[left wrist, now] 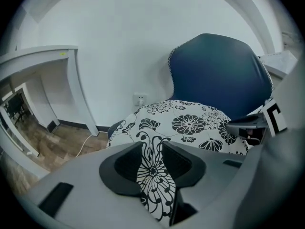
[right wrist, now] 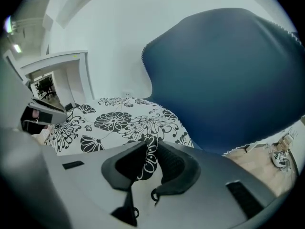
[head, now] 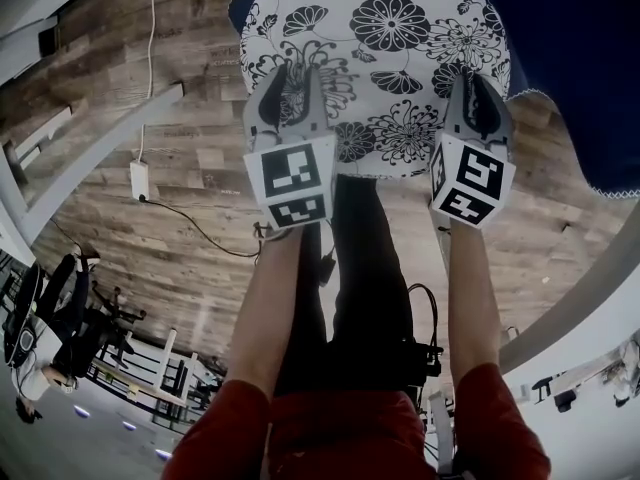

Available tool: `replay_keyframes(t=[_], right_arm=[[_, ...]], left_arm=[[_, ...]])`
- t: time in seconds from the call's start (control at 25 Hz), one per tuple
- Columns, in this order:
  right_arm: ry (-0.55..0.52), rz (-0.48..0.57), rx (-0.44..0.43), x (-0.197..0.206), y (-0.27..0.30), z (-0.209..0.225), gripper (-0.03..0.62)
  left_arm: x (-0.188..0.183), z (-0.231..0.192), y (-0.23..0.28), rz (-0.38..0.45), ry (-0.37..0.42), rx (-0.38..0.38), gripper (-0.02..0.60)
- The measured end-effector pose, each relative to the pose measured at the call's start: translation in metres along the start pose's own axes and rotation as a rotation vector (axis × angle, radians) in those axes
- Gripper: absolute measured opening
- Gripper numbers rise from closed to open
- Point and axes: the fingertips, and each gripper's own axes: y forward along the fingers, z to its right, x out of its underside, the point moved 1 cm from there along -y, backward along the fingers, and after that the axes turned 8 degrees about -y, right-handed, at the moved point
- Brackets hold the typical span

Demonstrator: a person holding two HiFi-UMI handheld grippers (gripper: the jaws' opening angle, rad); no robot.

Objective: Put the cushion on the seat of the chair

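Observation:
A round white cushion with black flowers point(head: 385, 43) lies over the seat of a dark blue chair point(head: 570, 58). My left gripper point(head: 297, 78) is shut on the cushion's near left edge point(left wrist: 152, 173). My right gripper point(head: 478, 93) pinches its near right edge point(right wrist: 147, 159). In the left gripper view the cushion point(left wrist: 190, 123) spreads in front of the blue chair back point(left wrist: 219, 75). The right gripper view has the chair back point(right wrist: 224, 75) filling the right side, with the cushion point(right wrist: 119, 120) below it. The seat under the cushion is mostly hidden.
The floor is wood plank point(head: 190, 198). A white desk leg point(left wrist: 76, 89) stands left of the chair, near a wall socket point(left wrist: 139, 99). A white power adapter with cable point(head: 140, 178) lies on the floor. The person's legs point(head: 360, 298) stand close to the chair front.

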Motion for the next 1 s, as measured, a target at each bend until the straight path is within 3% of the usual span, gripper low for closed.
replay_keyframes(t=[0.12, 0.52, 1.0], right_arm=[[0.006, 0.015, 0.022, -0.006, -0.006, 0.004, 0.108], [0.003, 0.069, 0.051, -0.038, -0.036, 0.004, 0.117], [0.011, 0.186, 0.094, -0.127, -0.117, 0.0, 0.117]], left_arm=[[-0.004, 0.001, -0.006, 0.013, 0.003, 0.001, 0.127], [-0.033, 0.003, -0.035, 0.078, 0.003, 0.02, 0.13], [-0.113, 0.016, -0.117, 0.209, 0.026, 0.125, 0.129]])
